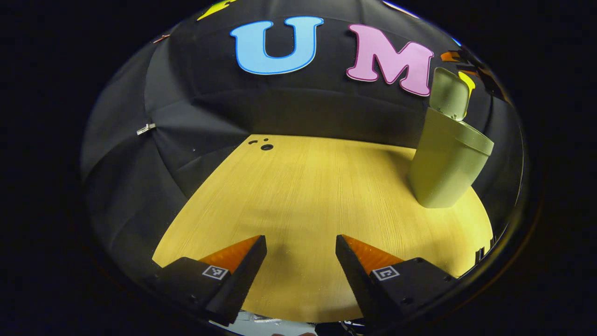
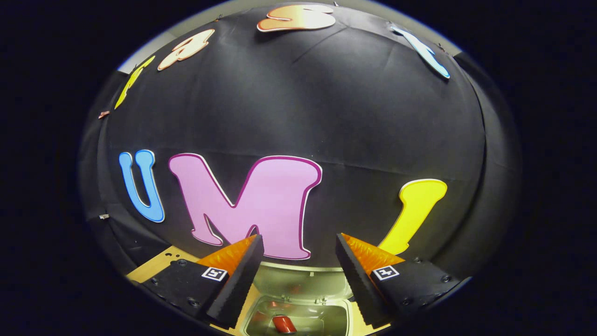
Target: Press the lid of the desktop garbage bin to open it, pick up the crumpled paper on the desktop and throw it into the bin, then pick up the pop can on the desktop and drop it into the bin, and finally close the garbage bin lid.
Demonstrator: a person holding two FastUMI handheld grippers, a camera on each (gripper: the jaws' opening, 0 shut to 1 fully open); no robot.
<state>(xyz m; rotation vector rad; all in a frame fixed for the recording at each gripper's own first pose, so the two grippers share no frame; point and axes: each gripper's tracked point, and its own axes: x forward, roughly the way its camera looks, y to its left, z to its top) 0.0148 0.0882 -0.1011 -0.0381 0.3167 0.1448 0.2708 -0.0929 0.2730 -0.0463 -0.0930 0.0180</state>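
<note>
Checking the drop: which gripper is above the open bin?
The right gripper, over the bin holding the pop can; the left gripper is over the table.

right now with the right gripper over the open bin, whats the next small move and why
Probably bring the right gripper onto the raised lid and tip it shut. The right gripper view looks down into the open bin, where a red can already lies, and the gripper is open with nothing between its fingers. In the left gripper view the table beside the bin shows no paper or can, so closing seems all that's left.
</note>
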